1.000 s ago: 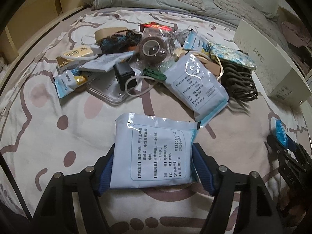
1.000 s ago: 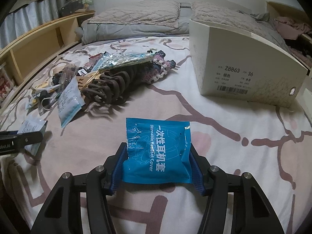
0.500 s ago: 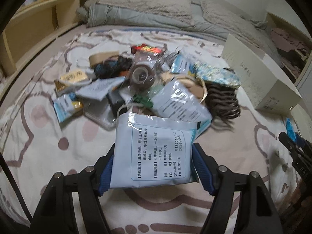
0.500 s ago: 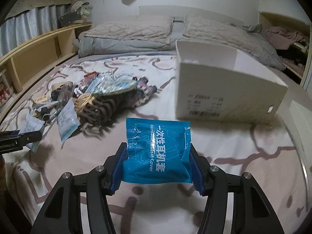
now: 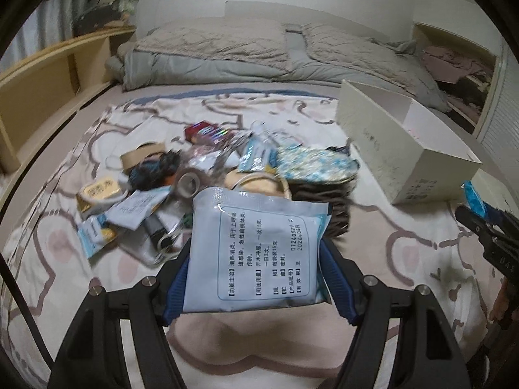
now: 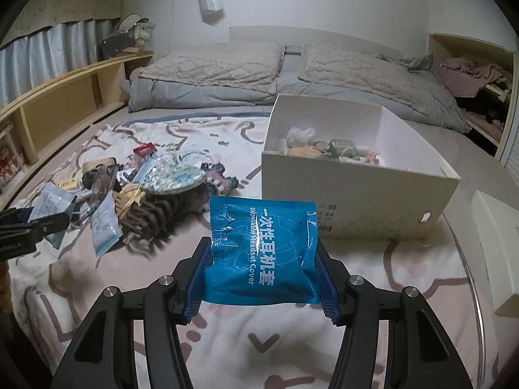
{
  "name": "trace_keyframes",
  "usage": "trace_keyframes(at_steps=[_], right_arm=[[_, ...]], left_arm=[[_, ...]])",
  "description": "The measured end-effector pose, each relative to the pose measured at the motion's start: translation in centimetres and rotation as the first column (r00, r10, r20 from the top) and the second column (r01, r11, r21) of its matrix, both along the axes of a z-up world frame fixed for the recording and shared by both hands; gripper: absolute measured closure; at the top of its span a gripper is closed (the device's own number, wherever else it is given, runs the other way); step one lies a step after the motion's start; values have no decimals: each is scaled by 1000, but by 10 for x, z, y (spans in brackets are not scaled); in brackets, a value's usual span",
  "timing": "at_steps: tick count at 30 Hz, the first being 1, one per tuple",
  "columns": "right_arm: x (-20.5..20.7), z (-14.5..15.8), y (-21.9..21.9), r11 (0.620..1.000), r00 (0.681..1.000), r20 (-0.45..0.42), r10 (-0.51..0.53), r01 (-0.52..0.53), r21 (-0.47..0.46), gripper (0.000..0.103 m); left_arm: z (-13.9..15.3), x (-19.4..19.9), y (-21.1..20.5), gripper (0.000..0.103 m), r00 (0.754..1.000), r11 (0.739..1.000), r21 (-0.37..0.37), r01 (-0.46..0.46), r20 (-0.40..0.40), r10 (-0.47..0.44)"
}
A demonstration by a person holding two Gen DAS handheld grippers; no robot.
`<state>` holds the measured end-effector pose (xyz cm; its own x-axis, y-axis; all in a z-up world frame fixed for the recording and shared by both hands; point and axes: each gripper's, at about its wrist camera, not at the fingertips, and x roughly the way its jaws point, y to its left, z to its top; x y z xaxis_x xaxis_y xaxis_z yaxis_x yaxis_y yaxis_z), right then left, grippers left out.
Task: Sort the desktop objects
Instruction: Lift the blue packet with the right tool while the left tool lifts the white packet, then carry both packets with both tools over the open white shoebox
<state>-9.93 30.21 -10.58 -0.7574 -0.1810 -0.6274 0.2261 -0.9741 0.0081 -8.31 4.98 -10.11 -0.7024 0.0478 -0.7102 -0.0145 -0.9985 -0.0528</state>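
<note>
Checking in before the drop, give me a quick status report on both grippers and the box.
Left gripper shut on pale medicine sachet. Right gripper shut on blue headset-cover packet. White box open ahead, partly filled. Nothing between packet and box.

Two beige quilted pillows [image 6: 292, 64] at the head of the bed, folded grey duvet [image 6: 201, 95], pale wooden shelf unit [image 6: 65, 97], grey-blue curtain [image 6: 42, 52], white wall [image 6: 324, 3]

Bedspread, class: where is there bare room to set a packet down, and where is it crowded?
Free: the bedspread between the pile and the white box, and the near stretch below the grippers. Crowded: the pile itself; the box already holds things.
</note>
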Motion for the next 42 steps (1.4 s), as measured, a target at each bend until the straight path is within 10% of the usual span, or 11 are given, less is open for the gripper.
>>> trace_keyframes(at_steps=[42], right_arm=[[-120, 83, 99, 995, 977, -194, -93, 96, 4, 44]], left_arm=[[45, -110, 153, 30, 973, 975, 70, 209, -116, -201]])
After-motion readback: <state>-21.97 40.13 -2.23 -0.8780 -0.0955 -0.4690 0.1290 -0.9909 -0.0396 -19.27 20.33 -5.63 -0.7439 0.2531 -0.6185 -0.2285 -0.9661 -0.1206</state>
